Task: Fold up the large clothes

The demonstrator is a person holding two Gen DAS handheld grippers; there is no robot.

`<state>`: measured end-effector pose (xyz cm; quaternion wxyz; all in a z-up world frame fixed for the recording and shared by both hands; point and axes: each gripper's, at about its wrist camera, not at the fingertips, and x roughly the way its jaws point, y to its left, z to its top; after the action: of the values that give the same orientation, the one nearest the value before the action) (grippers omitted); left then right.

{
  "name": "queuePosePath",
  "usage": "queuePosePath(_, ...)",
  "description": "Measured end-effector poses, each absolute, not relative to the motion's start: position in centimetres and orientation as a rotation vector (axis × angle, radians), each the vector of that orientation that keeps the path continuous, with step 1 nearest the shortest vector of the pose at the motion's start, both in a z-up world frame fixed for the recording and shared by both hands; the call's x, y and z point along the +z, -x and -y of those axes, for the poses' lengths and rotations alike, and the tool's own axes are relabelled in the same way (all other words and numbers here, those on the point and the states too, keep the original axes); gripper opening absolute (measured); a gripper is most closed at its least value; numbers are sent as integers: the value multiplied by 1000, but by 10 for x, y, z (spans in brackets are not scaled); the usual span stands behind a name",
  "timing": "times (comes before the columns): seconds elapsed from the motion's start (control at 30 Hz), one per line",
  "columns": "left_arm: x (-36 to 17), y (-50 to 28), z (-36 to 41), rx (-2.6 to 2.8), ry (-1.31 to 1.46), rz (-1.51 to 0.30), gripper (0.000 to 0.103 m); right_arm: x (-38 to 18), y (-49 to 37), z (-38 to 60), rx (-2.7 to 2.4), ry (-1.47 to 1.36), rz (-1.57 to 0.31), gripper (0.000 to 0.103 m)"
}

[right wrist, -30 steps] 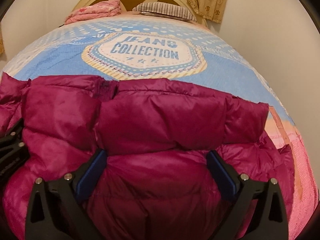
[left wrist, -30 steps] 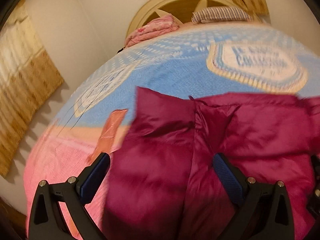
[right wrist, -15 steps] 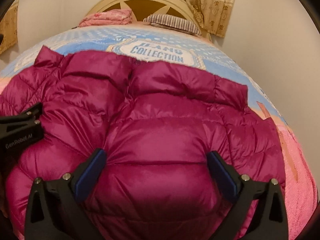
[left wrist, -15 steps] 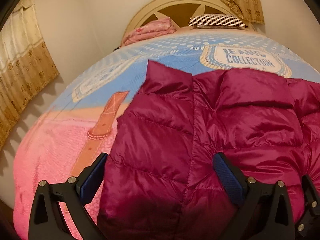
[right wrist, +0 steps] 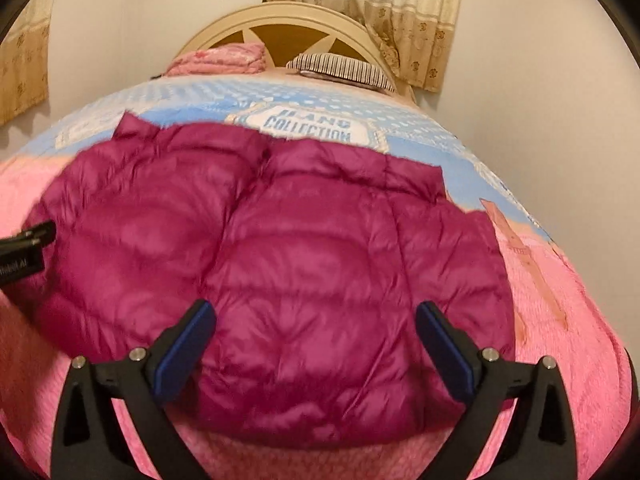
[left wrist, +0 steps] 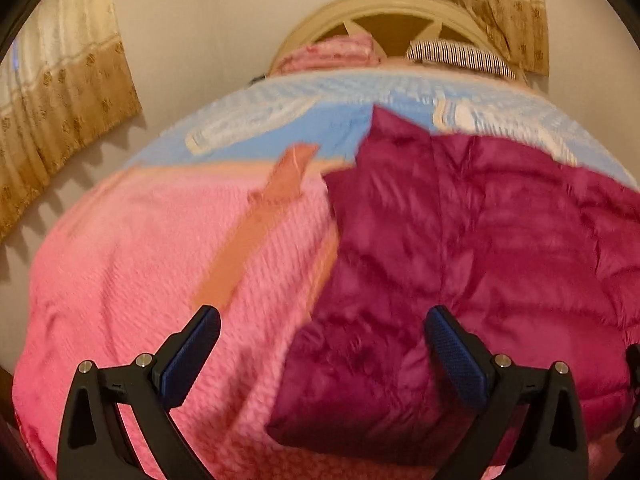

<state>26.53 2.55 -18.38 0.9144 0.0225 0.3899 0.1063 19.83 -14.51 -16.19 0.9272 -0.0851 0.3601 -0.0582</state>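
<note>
A magenta puffer jacket lies folded and flat on the bed's pink and blue cover. In the left wrist view the jacket fills the right half, its left edge running down the middle. My left gripper is open and empty above the jacket's near left edge, one finger over pink cover. My right gripper is open and empty above the jacket's near edge. The left gripper's body shows at the left edge of the right wrist view.
A cream headboard stands at the far end with a pink folded blanket and a striped pillow. Curtains hang behind, and another curtain is on the left wall. White walls flank the bed.
Both grippers have pulled back and up from the jacket, so more of it and the pink cover shows. The left gripper has shifted left. Both stayed open.
</note>
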Motion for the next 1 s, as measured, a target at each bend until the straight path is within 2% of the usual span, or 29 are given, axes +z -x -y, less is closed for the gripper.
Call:
queuePosePath(0.17, -191, -263, -27, 197, 2, -806, 102, -176, -201, 146, -120, 181, -754, 102)
queuePosePath(0.33, -195, -264, -27, 165, 25, -823, 102, -158, -192, 147, -95, 156, -698, 102)
queuePosePath(0.4, -197, -265, -26, 151, 29, -825, 101, -169, -198, 139, -89, 205, -745, 102)
queuePosePath(0.43, -197, -265, -24, 141, 27, -826, 97, -176, -199, 135, -98, 237, -751, 102)
queuePosePath(0.53, -197, -266, -15, 85, 21, -833, 76, -186, -205, 129, -128, 287, -775, 102)
queuePosePath(0.6, -198, -266, -10, 70, 12, -835, 68, -187, -207, 126, -136, 300, -781, 102)
queuePosePath(0.63, -197, -266, -7, 57, 6, -831, 53, -188, -207, 126, -138, 296, -782, 102)
queuePosePath(0.67, -195, -265, -3, 31, -4, -826, 32, -188, -207, 127, -139, 295, -781, 102)
queuePosePath(0.77, -187, -257, 12, 31, -80, -788, 11, -188, -206, 126, -149, 295, -775, 102)
queuePosePath(1.0, -153, -235, -12, 38, -63, -710, 6, -186, -207, 111, -186, 299, -770, 102)
